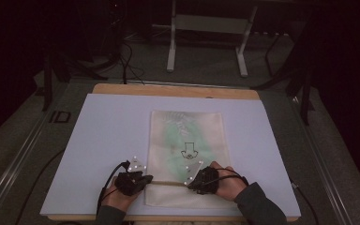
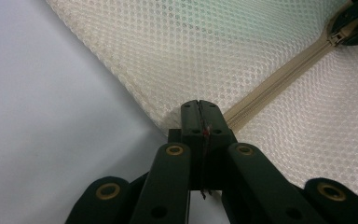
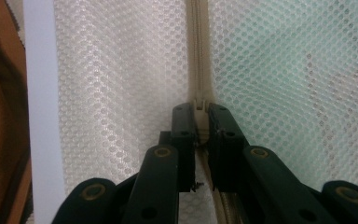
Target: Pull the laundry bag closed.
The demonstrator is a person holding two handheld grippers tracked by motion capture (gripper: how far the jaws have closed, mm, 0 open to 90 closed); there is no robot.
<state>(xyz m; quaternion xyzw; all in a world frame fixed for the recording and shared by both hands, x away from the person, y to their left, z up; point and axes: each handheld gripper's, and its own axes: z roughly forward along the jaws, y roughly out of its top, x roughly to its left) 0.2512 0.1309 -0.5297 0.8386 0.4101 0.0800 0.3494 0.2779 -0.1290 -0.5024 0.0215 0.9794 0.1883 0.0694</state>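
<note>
A white mat (image 1: 108, 140) covers most of the table (image 1: 173, 90). On it, right of centre, lies a mesh bag (image 1: 187, 140) with something green inside and a small dark print on its face. A beige zipper (image 1: 168, 183) runs across the bag near the person's edge. The left gripper (image 1: 146, 178) sits at the bag's left edge, at the end of the zipper; in the left gripper view its jaws are clenched on the bag's edge seam, with mesh all around. The right gripper (image 1: 191, 183) sits farther along the zipper, its jaws pinched on the zipper slider (image 3: 199, 103) in the right gripper view, mesh on both sides.
</note>
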